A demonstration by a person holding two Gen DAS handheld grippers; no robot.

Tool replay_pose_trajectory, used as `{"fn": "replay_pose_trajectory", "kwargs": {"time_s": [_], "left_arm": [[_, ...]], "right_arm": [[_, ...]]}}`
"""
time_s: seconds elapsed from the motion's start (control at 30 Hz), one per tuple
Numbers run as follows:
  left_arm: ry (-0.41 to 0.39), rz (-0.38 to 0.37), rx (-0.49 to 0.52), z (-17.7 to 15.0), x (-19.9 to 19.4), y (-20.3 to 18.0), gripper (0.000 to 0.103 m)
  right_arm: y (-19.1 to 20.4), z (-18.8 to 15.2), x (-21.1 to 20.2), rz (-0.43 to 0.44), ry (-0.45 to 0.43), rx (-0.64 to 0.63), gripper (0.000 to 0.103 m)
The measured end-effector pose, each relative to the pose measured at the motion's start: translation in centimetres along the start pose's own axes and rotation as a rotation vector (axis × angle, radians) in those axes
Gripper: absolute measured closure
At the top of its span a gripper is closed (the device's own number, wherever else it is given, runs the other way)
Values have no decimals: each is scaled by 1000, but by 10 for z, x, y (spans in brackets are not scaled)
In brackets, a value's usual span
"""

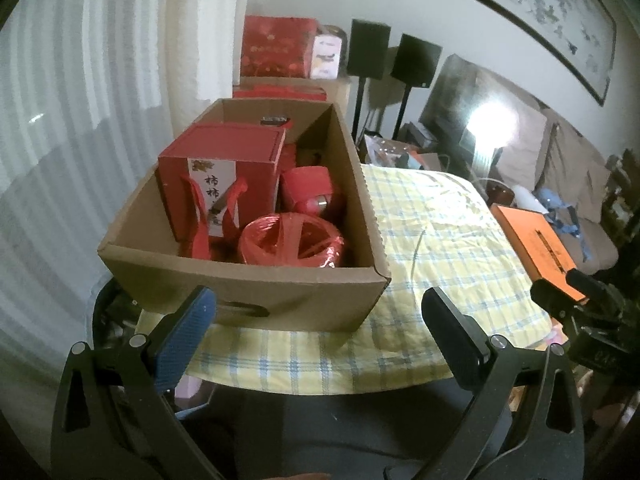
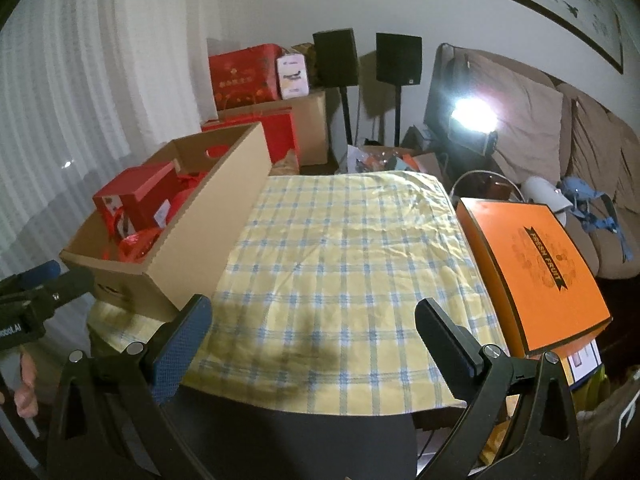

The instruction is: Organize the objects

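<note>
A cardboard box (image 1: 224, 292) stands on the left of the table, which is covered by a yellow checked cloth (image 1: 436, 256). The box holds a tall red gift box with ribbon handles (image 1: 218, 172), a round red foil package (image 1: 290, 246) and a smaller red tin (image 1: 312, 192). My left gripper (image 1: 320, 344) is open and empty, just in front of the box's near wall. My right gripper (image 2: 316, 344) is open and empty over the cloth's near edge (image 2: 340, 280); the box (image 2: 192, 240) is to its left. An orange "Fresh Fruit" box (image 2: 536, 268) lies at the table's right edge.
Red gift boxes (image 2: 244, 76) and cardboard cartons are stacked against the far wall. Two black speakers on stands (image 2: 398, 60) stand behind the table. A brown sofa (image 2: 592, 152) with cushions is at the right, with a bright lamp (image 2: 474, 114) beside it. Curtains (image 2: 80, 100) hang at the left.
</note>
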State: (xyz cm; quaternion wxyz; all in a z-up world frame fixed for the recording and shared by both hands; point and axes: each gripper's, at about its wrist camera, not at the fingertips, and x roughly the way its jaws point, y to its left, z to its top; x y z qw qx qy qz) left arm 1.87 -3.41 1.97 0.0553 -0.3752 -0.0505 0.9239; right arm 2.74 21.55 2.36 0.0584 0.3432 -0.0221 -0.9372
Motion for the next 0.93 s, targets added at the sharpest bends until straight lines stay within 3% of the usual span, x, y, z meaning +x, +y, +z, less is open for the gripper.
{"fn": "replay_pose_trajectory", "kwargs": {"time_s": [0.33,0.93], "left_arm": [[-19,74,-4,1,1,5,0],[-25,92,-8,1,2,9,0]], "right_arm": [[-3,-1,-2,-10,-3,5,1],[1,1,-7,-3,-9,-3,1]]}}
